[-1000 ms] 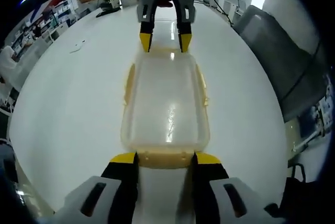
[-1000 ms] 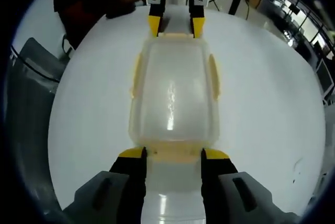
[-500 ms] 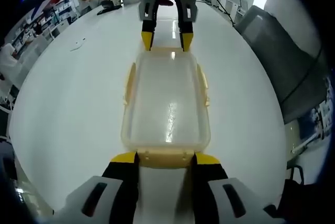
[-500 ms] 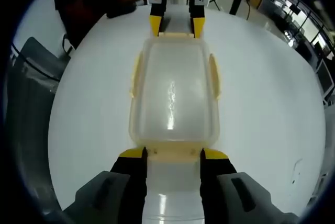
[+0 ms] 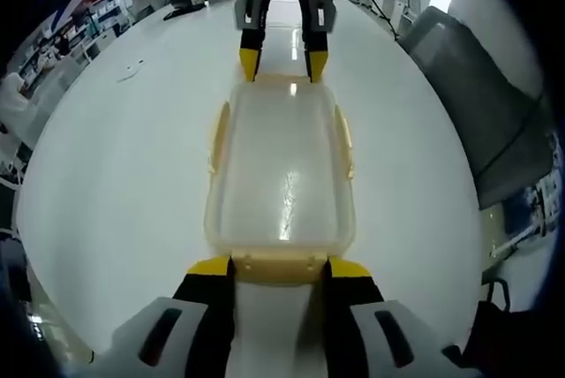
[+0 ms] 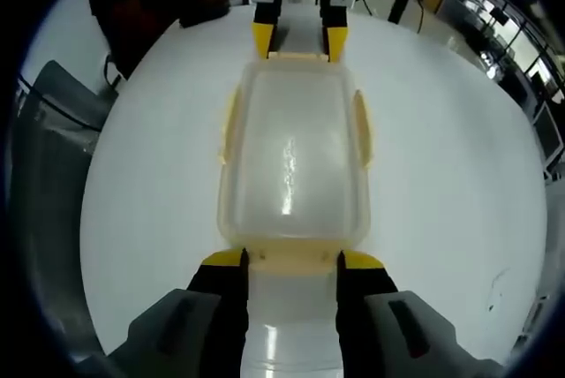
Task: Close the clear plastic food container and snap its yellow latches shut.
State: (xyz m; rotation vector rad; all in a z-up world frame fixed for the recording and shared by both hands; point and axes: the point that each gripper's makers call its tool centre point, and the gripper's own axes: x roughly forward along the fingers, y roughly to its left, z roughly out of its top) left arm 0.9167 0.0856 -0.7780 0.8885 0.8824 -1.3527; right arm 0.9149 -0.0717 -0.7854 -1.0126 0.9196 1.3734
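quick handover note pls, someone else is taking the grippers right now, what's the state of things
Left gripper: jaws open, straddling the yellow end latch at its end of the clear container.
Right gripper: same at the opposite end, jaws open either side of that end latch.
Container sits on the white table, lid on.
Side latches look folded down; can't tell if clicked.
Left: press both end latches shut, check the sides.

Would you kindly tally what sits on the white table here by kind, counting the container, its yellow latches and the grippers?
Clear container: 1
Yellow latches: 4, near end, far end, side, side
Grippers: 2, left gripper, right gripper
Total: 7
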